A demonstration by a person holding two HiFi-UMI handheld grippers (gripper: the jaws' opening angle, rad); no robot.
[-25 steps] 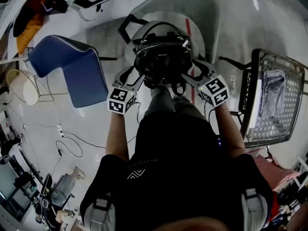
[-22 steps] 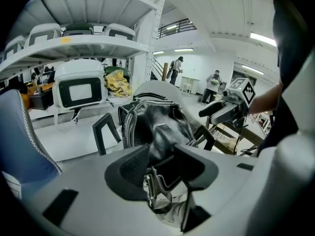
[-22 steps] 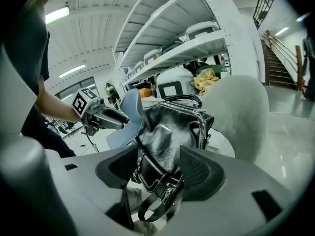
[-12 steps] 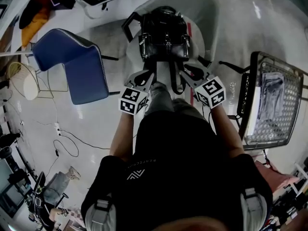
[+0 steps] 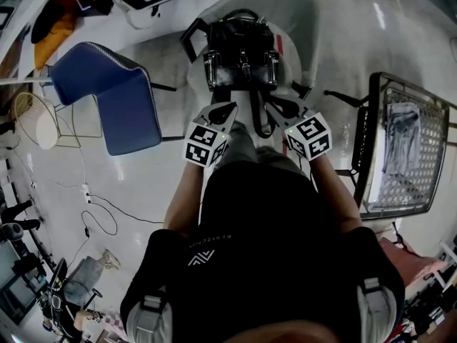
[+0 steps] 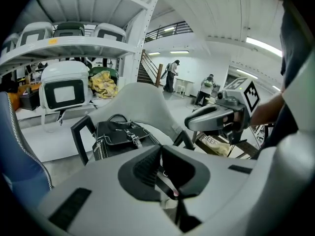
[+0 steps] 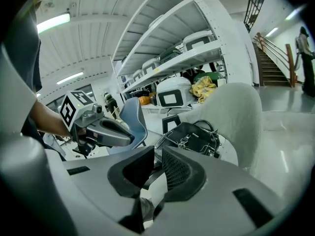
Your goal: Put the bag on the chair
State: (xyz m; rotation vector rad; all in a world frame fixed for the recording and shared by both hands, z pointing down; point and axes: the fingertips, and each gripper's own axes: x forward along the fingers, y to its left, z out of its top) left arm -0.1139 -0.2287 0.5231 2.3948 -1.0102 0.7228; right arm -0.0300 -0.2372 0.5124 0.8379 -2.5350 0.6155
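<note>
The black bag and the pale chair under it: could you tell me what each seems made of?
The bag looks like black leather or imitation: smooth, slightly shiny, with pale stitching and metal buckles. The chair seems upholstered in pale, matte, fuzzy fabric; its dark arms look hard, perhaps plastic.

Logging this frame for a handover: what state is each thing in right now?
Black leather bag: sitting on the seat of the white armchair.
Left tongs: shut on a black strap of the bag.
Right tongs: just been closing, now shut on the second strap.
Blue chair: upright.
Metal mesh chair: grey cloth lying on it.
</note>
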